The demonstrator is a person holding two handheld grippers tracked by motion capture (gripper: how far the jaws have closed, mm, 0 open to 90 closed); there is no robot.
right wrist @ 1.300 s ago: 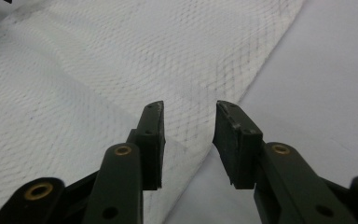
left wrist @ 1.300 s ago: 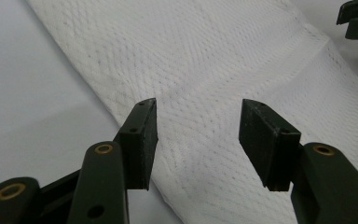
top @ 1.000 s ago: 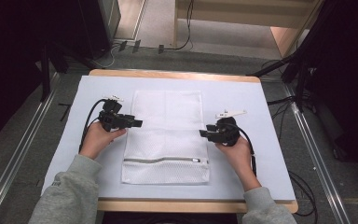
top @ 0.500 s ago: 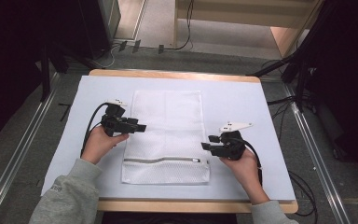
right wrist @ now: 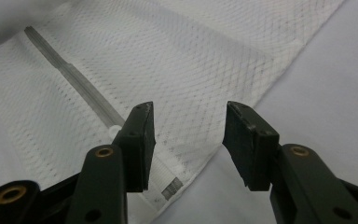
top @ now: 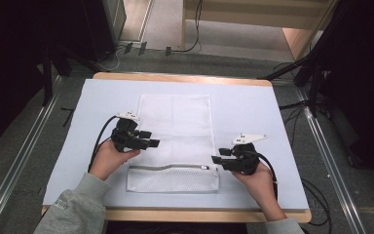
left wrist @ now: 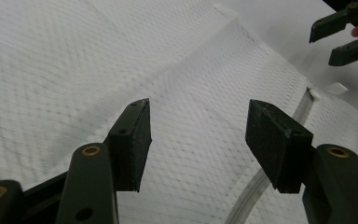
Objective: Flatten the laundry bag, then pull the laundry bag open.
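from above, a white mesh laundry bag (top: 174, 141) lies flat in the middle of the pale blue table cover (top: 272, 122), its grey zipper (top: 168, 167) running across near the person's edge. the left gripper (top: 150, 140) hovers over the bag's left side, and the right gripper (top: 216, 159) sits just off the bag's right edge, close to the zipper's end; from this height it's hard to say whether either touches the mesh. in the left gripper view, the jaws stand wide apart over the mesh bag (left wrist: 191, 107) with nothing between them, and the other gripper (left wrist: 342, 35) shows far off at the top right. in the right gripper view, the jaws gape over the bag's corner (right wrist: 182, 93), the zipper (right wrist: 74, 86) slanting past the left jaw.
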